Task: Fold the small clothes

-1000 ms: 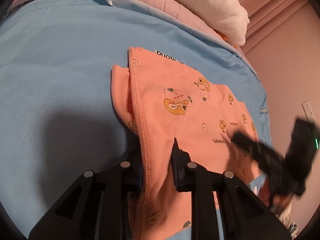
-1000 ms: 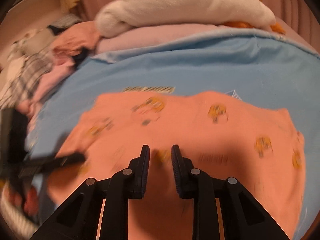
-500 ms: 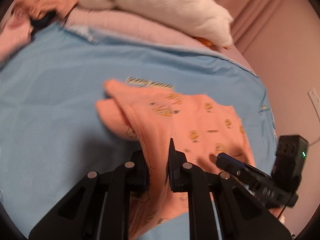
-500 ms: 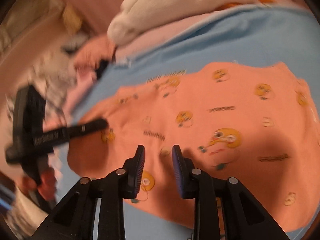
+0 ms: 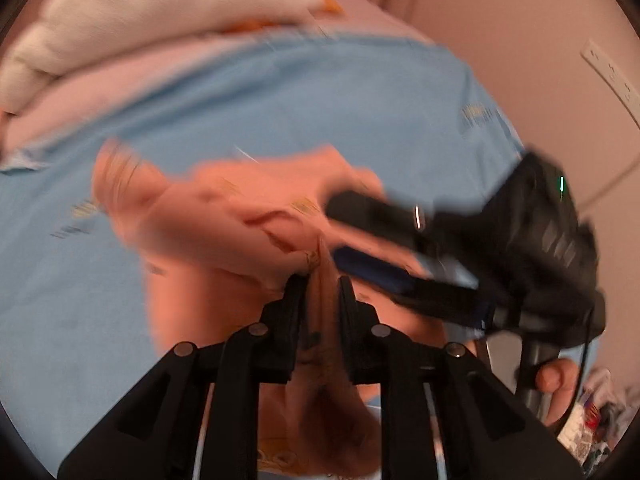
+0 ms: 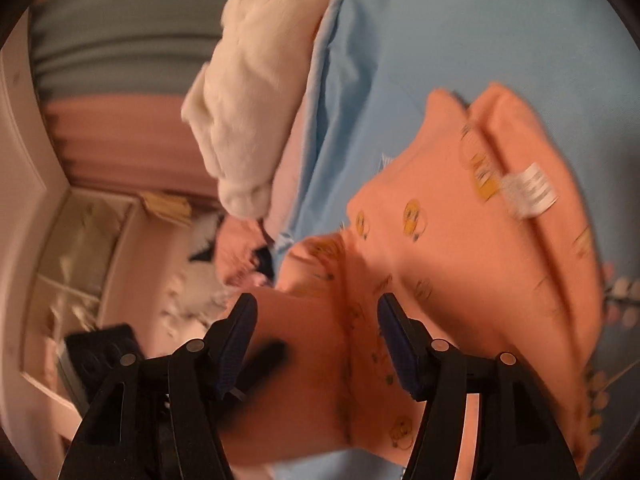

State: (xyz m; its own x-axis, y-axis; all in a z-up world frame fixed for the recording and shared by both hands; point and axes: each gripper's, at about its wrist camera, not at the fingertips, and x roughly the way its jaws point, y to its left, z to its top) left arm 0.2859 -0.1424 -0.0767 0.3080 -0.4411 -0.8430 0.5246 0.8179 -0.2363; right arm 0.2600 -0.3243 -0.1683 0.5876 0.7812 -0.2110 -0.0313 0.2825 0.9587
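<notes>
A: What's changed? The left hand-held gripper (image 5: 322, 280) has hauled the orange garment (image 6: 460, 240) up off the blue sheet (image 5: 280, 112); a second ago it lay flat.

B: And the right hand-held gripper (image 6: 316, 312) has just sprung its jaws wide, fabric between them but not pinched.

A: Left one's clamped on a bunched fold at six o'clock in its view.

B: The garment's blurred there. From the right wrist it's folded over, cartoon prints showing, white care label (image 6: 528, 190) at three o'clock.

A: It still drapes onto the sheet, white plush toy (image 6: 248, 100) at eleven o'clock.
</notes>
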